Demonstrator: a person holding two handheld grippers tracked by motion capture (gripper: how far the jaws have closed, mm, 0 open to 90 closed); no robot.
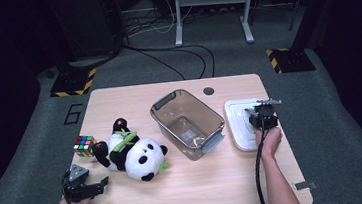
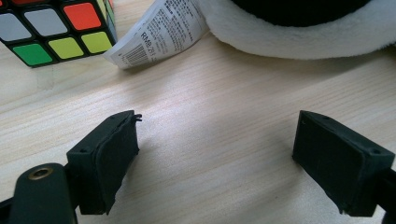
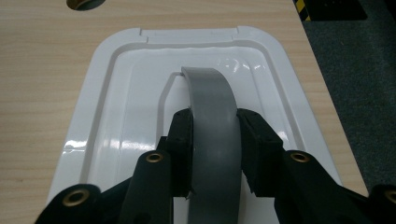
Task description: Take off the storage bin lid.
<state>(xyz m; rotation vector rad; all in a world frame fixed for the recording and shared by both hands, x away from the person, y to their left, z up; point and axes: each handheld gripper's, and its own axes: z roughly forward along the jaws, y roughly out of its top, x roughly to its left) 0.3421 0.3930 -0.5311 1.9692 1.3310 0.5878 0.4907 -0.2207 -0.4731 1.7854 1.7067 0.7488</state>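
Observation:
A white lid [image 1: 240, 125] lies flat on the table at the right, with a grey arched handle [image 3: 212, 121] raised from its middle. My right gripper [image 1: 263, 116] is shut on that handle [image 1: 259, 110], its black pads [image 3: 181, 140] pressing both sides [image 3: 215, 154]. The clear grey bin [image 1: 187, 124] stands open at the centre, with nothing in it. A plush panda [image 1: 133, 154] lies left of the bin, its paper tag [image 2: 156, 30] near a colour cube [image 1: 83, 145] [image 2: 56, 28]. My left gripper [image 1: 94, 186] [image 2: 215, 158] rests open on bare wood at the front left, short of the panda [image 2: 303, 28].
A round cable hole [image 1: 209, 90] sits near the table's far edge. The lid's right side lies close to the table's right edge [image 3: 322, 93]. Metal stand legs [image 1: 210, 8] and cables lie on the grey floor beyond the table.

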